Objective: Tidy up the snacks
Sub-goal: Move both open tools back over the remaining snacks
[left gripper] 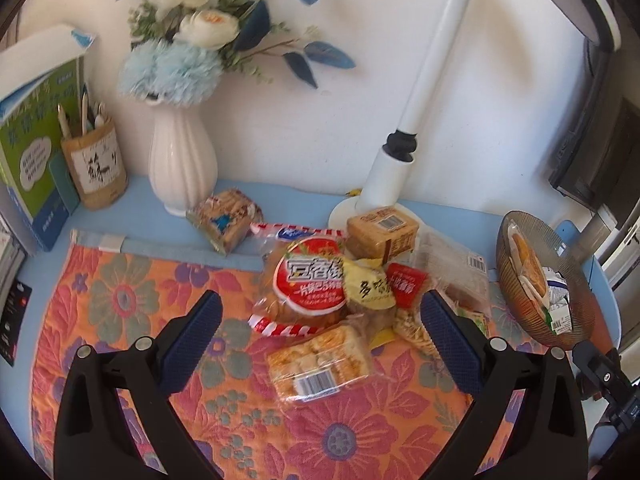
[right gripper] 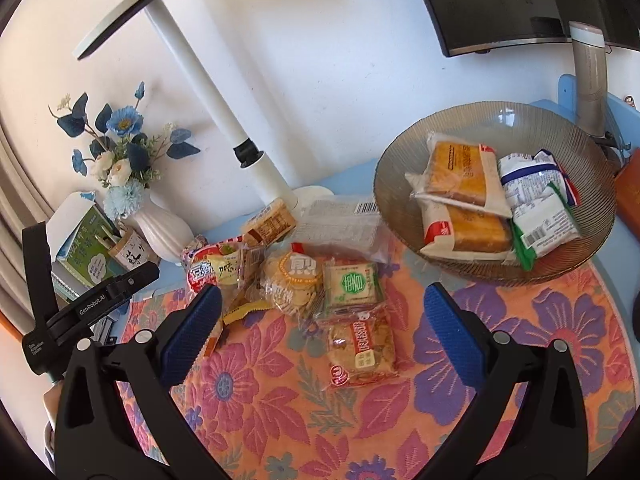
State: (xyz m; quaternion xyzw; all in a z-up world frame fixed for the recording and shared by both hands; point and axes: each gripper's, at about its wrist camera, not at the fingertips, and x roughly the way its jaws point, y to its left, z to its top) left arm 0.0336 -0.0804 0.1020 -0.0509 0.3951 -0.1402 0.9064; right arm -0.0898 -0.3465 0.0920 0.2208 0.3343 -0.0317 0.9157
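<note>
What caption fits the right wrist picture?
Open right gripper hovers over snacks on a flowery mat, beside a half-filled bowl.

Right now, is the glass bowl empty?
No, the glass bowl already holds several wrapped snacks, including two orange cake packets and a green-and-white packet.

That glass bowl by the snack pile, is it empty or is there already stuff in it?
Partly filled. The glass bowl holds two orange cake packets and some white wrapped snacks; much of its ribbed bottom shows bare.
</note>
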